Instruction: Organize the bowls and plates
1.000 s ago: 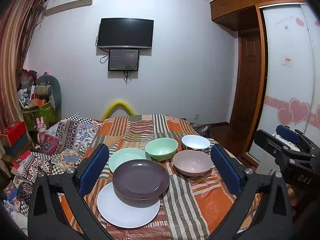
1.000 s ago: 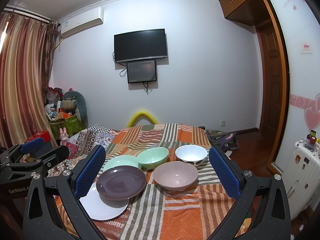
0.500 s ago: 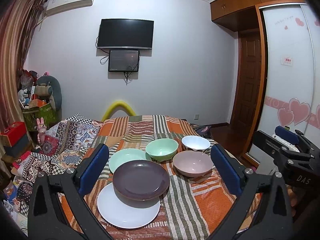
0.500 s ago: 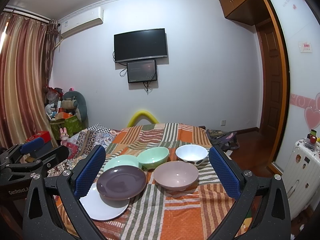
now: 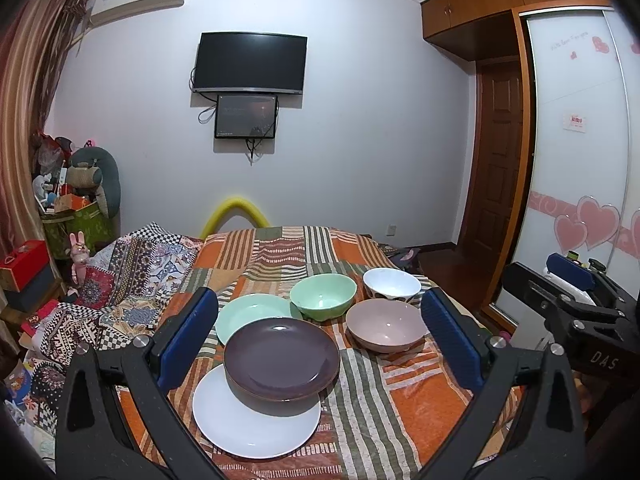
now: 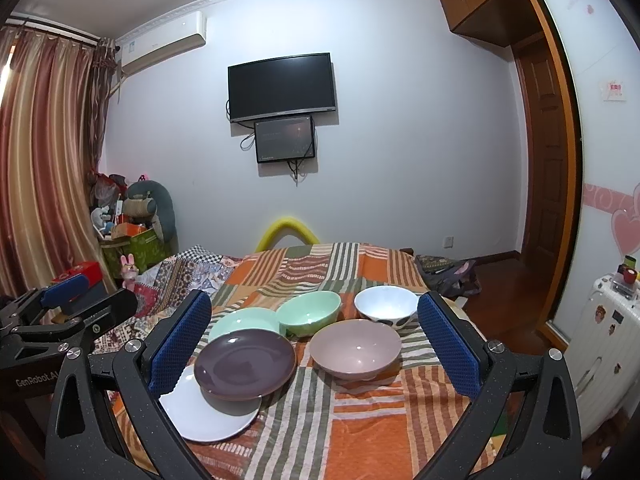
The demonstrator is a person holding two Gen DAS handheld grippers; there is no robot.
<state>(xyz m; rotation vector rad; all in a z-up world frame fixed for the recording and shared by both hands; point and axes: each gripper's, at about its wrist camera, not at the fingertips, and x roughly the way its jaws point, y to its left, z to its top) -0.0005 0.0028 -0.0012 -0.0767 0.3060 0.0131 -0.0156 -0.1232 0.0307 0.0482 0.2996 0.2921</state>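
Observation:
On the striped cloth a purple plate (image 5: 282,356) rests partly on a white plate (image 5: 256,424), with a mint plate (image 5: 250,312) behind. A mint bowl (image 5: 323,295), a white bowl (image 5: 391,284) and a pink bowl (image 5: 385,326) stand to the right. My left gripper (image 5: 320,340) is open and empty, held above the near edge, framing the dishes. My right gripper (image 6: 314,346) is open and empty, likewise in front of the purple plate (image 6: 245,362) and pink bowl (image 6: 355,347). Each gripper shows at the edge of the other's view.
The dishes sit on a cloth-covered surface (image 5: 400,408) with a patterned quilt (image 5: 120,280) at the left. Boxes and toys (image 5: 76,208) stand at far left. A wardrobe door (image 5: 580,160) and a white suitcase (image 6: 608,332) are at the right.

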